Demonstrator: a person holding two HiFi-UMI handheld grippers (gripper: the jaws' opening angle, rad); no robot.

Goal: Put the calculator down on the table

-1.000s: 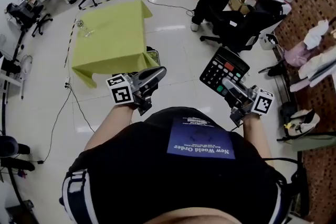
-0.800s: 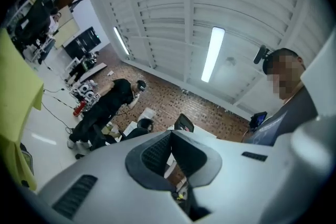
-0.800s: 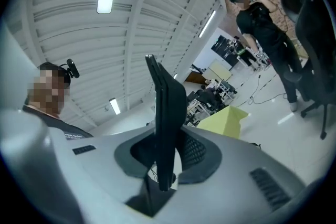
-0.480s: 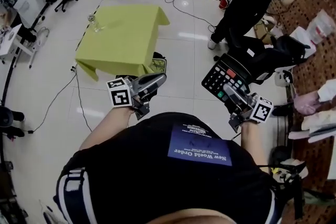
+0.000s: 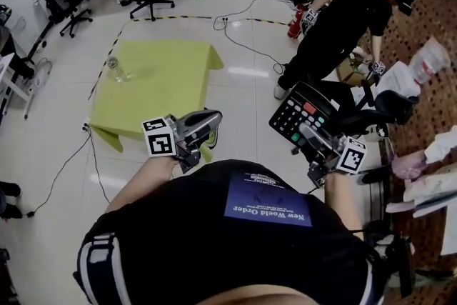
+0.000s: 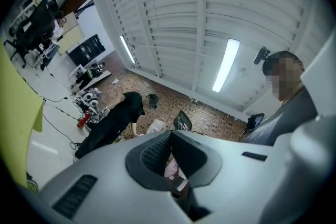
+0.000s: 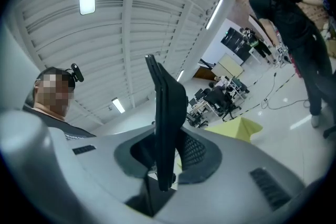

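My right gripper [image 5: 312,133] clamps the calculator [image 5: 303,109] by its edge; my left gripper [image 5: 206,123] is closed, empty. The table [image 5: 161,78] is well apart, so that thin hold could slip.

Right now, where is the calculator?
In the head view the calculator is at right, held above the floor in the right gripper, well to the right of the yellow-green table.

A black short-sleeved shirt [image 5: 214,246] is worn, marked by a blue panel [image 5: 268,201] with white lettering and white stripes [image 5: 100,259] at the sleeve. The left gripper [image 5: 213,119] and right gripper [image 5: 304,129] are cased in grey, each fitted with a black-and-white marker cube [image 5: 159,137].
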